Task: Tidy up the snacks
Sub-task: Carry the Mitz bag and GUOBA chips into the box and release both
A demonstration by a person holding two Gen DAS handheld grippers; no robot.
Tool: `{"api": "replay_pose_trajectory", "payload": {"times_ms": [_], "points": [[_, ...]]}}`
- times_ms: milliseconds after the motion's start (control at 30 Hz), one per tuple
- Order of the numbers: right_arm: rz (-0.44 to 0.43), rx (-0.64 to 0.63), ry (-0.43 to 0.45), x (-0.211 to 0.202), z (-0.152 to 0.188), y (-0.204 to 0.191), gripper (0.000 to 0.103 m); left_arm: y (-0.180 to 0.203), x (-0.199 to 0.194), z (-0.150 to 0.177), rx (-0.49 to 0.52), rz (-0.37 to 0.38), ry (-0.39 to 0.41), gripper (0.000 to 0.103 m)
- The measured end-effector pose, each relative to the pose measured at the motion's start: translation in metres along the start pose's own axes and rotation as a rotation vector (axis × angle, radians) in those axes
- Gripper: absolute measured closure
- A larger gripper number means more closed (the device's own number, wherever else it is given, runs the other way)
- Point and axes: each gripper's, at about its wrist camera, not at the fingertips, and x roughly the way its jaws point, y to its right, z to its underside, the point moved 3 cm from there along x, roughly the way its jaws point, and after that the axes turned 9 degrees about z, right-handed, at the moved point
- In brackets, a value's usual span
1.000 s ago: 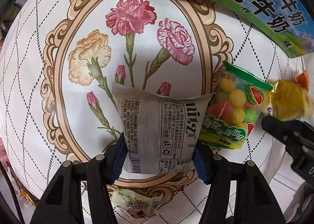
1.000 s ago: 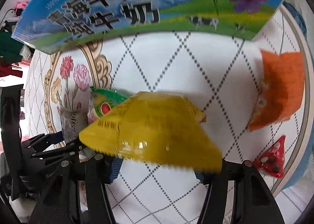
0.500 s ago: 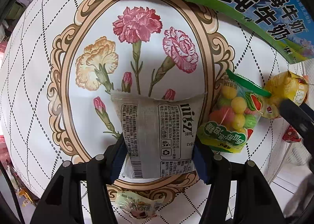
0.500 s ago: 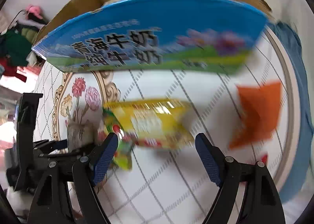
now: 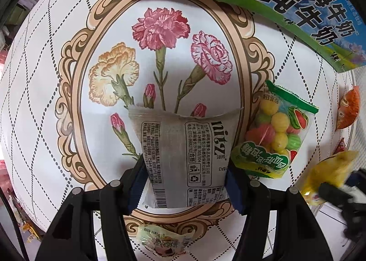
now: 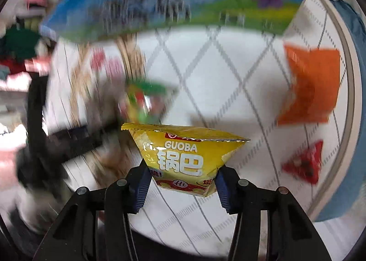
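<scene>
The yellow Guoba crisp packet [image 6: 189, 160] was back between the right gripper [image 6: 181, 188] jaws: half a second earlier it had lain loose on the flowered tablecloth [image 6: 228, 73] ahead of widely parted pads, and the jaws had just been closing until both blue pads pressed its lower corners. It hung clear of the cloth, so the re-grip looked to have succeeded, and the packet seemed ready to go to the milk carton box [image 6: 160, 2] beyond (judging by the open box at the table's far side). The right gripper pointed steeply down, tipped slightly forward, amid motion blur. The left gripper [image 5: 185, 183] pointed straight down, unmoved, its pads clamped on the grey Nitz packet [image 5: 183, 158], held over the carnation print, beside the bag of fruit gum balls [image 5: 276, 132].
</scene>
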Motion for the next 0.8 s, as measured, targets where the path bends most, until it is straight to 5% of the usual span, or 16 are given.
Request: {"api": "replay_pose_trajectory", "payload": {"times_ms": [233, 600, 700, 800], "points": [[0.001, 0.162, 0.028, 0.027, 0.000, 0.010, 0.026, 0.001, 0.004, -0.006, 0.011, -0.019, 0.000, 0.043], [0.044, 0.254, 0.144, 0.001, 0.047, 0.008, 0.025, 0.011, -0.004, 0.022, 0.056, -0.043, 0.014, 0.052], [0.014, 0.280, 0.148, 0.023, 0.054, -0.002, 0.026, 0.011, -0.001, 0.021, 0.050, -0.052, 0.020, 0.052], [-0.002, 0.299, 0.188, 0.037, 0.042, 0.003, 0.040, 0.017, -0.003, 0.019, 0.054, -0.052, 0.026, 0.053]]}}
